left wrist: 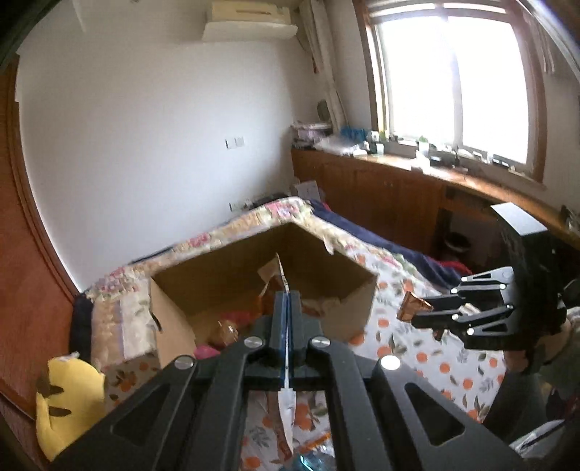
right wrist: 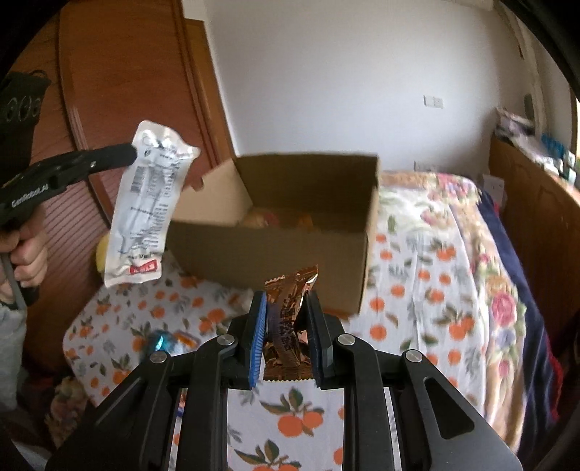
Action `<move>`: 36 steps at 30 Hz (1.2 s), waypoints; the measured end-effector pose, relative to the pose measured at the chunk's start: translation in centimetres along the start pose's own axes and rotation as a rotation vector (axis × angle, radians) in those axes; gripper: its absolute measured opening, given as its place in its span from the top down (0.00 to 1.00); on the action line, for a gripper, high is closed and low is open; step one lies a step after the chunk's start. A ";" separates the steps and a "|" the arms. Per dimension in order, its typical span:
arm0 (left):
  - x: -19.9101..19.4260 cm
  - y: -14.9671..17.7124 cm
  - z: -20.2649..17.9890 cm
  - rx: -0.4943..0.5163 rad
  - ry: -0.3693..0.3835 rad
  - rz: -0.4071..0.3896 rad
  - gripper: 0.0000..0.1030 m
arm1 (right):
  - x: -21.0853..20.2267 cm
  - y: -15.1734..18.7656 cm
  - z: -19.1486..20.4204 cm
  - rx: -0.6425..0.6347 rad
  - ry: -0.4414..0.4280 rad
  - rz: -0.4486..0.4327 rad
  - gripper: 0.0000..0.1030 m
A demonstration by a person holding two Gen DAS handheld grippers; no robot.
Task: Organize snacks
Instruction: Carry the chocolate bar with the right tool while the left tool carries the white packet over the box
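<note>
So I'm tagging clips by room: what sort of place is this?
Most likely a bedroom: a bed under an orange-print sheet, a wall air conditioner, and a wooden cabinet beneath the window.

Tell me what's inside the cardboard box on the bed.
Inside the cardboard box, a few snacks show: a pale round packet and something orange, with pink wrappers in the left wrist view. The near wall hides the rest of the floor.

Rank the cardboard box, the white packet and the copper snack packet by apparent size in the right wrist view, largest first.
1. cardboard box
2. white packet
3. copper snack packet

The white and copper packets hang nearer the camera than the box, so their true sizes stay unsure.
</note>
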State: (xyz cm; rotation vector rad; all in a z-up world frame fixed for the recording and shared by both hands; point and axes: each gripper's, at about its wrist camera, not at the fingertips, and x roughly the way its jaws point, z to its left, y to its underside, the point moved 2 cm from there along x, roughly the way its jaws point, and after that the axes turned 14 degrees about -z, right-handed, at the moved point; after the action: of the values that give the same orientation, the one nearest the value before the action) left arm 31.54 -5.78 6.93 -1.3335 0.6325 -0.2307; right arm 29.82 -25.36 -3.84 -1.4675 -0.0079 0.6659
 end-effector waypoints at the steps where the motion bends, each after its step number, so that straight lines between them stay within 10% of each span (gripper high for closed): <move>1: -0.1 -0.8 0.3 0.005 -0.007 -0.009 1.00 | -0.1 -1.0 0.2 -0.013 -0.005 -0.010 0.82; 18: 5.1 -5.9 5.8 0.008 -0.087 -0.056 1.00 | 5.9 -10.2 -0.3 -0.089 -0.071 -0.082 0.82; 36: 13.0 2.6 8.4 -0.093 -0.100 0.059 1.00 | 15.8 -6.6 -1.4 -0.078 -0.084 0.023 0.82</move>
State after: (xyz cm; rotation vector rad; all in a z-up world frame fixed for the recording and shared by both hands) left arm 46.17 -4.75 1.47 -1.4047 0.6033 -0.0871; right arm 46.05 -19.80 -4.13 -1.5156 -0.0827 0.7527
